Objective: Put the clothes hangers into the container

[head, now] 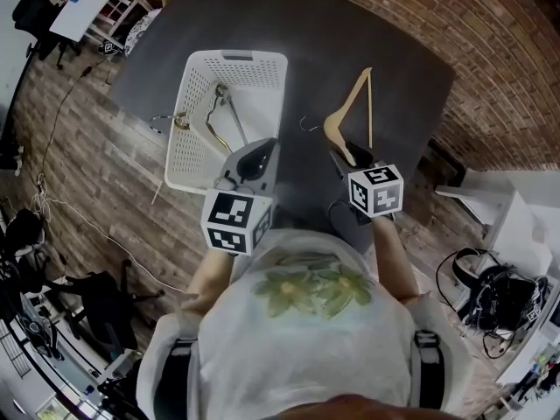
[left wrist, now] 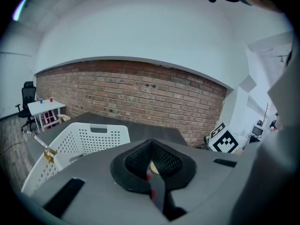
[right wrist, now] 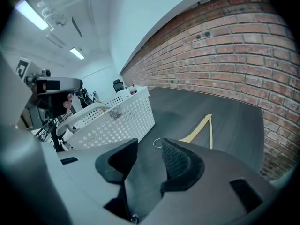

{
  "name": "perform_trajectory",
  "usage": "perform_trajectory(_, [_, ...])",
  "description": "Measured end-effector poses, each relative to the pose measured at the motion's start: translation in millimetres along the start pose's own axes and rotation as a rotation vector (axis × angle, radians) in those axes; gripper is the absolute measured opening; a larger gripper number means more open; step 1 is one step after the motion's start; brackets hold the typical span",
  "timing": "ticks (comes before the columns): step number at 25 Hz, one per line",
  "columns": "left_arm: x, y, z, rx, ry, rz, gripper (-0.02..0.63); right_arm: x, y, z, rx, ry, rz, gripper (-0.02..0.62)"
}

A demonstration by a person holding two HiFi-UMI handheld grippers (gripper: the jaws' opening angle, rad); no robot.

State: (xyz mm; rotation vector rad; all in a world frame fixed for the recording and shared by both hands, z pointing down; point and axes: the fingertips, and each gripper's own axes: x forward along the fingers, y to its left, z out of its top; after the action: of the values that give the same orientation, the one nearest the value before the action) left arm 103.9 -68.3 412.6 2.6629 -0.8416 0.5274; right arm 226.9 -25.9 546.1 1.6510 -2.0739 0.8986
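Standing apart, the jaws of the right gripper (right wrist: 150, 146) hold nothing. The wooden hanger (right wrist: 202, 127) lies flat on the table (head: 289, 24) just past their tips, at 12 o'clock. The left gripper (left wrist: 152, 161) has its jaws pressed together, with nothing clearly in them, and it hovers over the near right corner of the basket (head: 236, 57).

Other hangers (head: 220, 116) already lie in the basket, one with its hook over the rim at 9 o'clock. By my reading only the wooden one is left, so the task is mostly done.

In the head view its long axis runs 12 to 6 o'clock. Its hook (head: 306, 125) points to 9 o'clock, toward the basket.
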Motion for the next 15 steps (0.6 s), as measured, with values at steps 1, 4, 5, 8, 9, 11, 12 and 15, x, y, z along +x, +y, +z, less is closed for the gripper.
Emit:
perform_trajectory(1, [0.8,0.0,0.1,-0.002,0.001,0.003,0.028,2.6,-3.3,-4.0,-0.005,0.015,-0.005,0.155])
perform_trajectory(4, [3.2,0.9,-0.2,-0.006,0.008,0.016,0.028,13.1,-13.1,-17.8,-0.014,0.065,-0.010,0.161])
perform_trajectory(5, [3.7,1.0,-0.3,-0.006,0.011,0.020,0.028,16.8,-16.3,-22.2,-0.015,0.079,-0.012,0.163])
perform_trajectory(8, [4.5,0.3,0.7,-0.005,0.017,0.030,0.028,26.3,-26.1,-33.3,-0.012,0.105,-0.022,0.166])
perform_trajectory(9, [4.8,0.4,0.9,-0.006,0.018,0.035,0.028,29.2,-29.2,-36.3,-0.010,0.111,-0.026,0.167])
perform_trajectory(11, [5.8,1.6,1.0,-0.004,0.022,0.047,0.028,35.0,-35.1,-41.3,-0.008,0.121,-0.033,0.169])
perform_trajectory(12, [6.3,2.3,0.8,0.001,0.025,0.055,0.028,37.9,-37.8,-43.7,-0.012,0.128,-0.037,0.169])
perform_trajectory(15, [8.1,2.8,-0.6,0.011,0.036,0.069,0.028,46.5,-46.2,-52.6,-0.034,0.154,-0.043,0.169])
